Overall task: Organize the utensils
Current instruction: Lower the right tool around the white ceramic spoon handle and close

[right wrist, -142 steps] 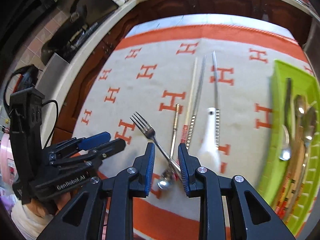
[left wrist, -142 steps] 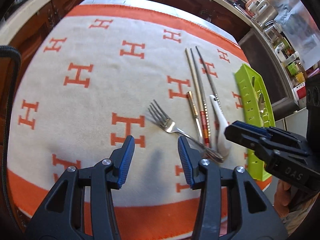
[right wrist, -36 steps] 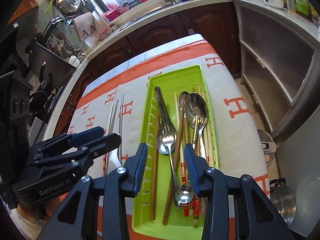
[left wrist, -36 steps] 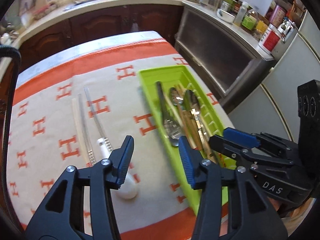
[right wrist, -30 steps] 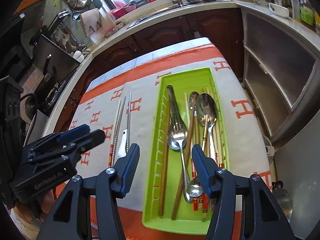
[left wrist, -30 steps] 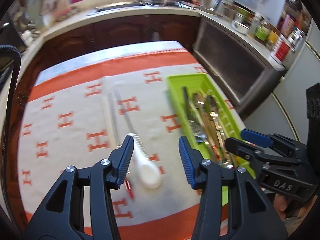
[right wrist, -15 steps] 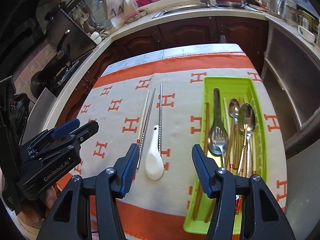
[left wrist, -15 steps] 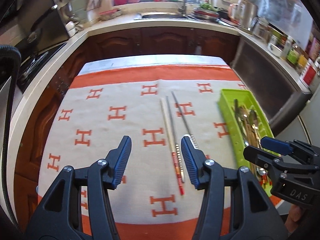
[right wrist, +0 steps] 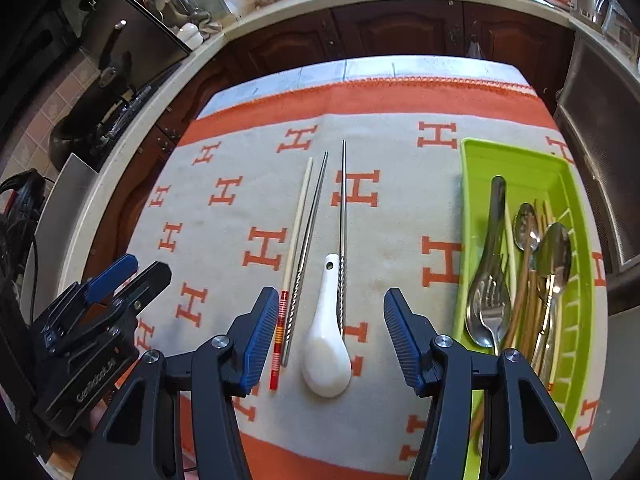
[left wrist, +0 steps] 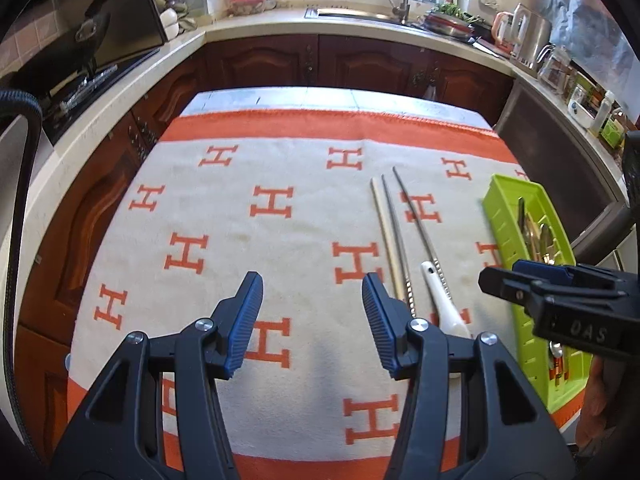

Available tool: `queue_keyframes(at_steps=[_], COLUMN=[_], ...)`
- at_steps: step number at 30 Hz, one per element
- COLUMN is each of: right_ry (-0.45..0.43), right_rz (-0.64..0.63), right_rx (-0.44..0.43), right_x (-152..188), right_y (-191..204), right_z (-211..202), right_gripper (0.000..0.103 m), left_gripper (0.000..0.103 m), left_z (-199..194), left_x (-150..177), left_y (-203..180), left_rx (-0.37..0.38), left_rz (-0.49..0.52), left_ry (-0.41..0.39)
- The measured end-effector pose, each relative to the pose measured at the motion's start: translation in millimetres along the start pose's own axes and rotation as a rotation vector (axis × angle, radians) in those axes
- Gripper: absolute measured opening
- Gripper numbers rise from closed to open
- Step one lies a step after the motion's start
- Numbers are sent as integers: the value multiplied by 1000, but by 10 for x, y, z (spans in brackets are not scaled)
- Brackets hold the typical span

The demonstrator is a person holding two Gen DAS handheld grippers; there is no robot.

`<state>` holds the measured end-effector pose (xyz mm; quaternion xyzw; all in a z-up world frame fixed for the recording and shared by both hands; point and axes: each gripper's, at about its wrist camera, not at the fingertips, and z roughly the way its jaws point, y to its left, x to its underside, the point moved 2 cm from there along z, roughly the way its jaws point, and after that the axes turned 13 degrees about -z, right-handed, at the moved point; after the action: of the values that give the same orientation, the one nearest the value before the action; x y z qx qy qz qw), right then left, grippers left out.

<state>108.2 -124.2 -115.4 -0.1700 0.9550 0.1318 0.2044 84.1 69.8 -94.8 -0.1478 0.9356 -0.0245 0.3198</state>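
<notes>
Both claws empty over the cloth, last loose utensils lined up under the right one

Right gripper (right wrist: 331, 336) hangs jaws apart, nothing between them, straddling the white spoon (right wrist: 326, 344), probably the next pick. Three chopsticks (right wrist: 308, 216) lie parallel beside the spoon on the orange-patterned cloth (right wrist: 224, 240), the rightmost touching its handle. Left gripper (left wrist: 312, 320) also gapes empty over bare cloth, likely standing by. Green tray (right wrist: 520, 160) at the cloth's right edge holds the sorted pieces lengthwise: fork (right wrist: 490, 312), metal spoons (right wrist: 554, 256), wooden chopsticks; single compartment as far as visible
</notes>
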Motion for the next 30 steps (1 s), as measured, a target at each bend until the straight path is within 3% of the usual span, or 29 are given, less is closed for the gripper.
queue_keyframes(at_steps=[14, 25, 30], right_ry=[131, 175, 131], right_rz=[-66, -131, -146], right_rx=[-58, -110, -119], right_x=[154, 239, 230], right_y=[156, 304, 302], right_z=[563, 761, 770], right_gripper=[39, 35, 33], left_gripper=[48, 48, 48], left_z=[363, 512, 569], left_x=[58, 100, 114], left_y=[151, 221, 242], left_rx=[16, 21, 18], left_rz=[-33, -55, -64], left_ry=[77, 119, 131])
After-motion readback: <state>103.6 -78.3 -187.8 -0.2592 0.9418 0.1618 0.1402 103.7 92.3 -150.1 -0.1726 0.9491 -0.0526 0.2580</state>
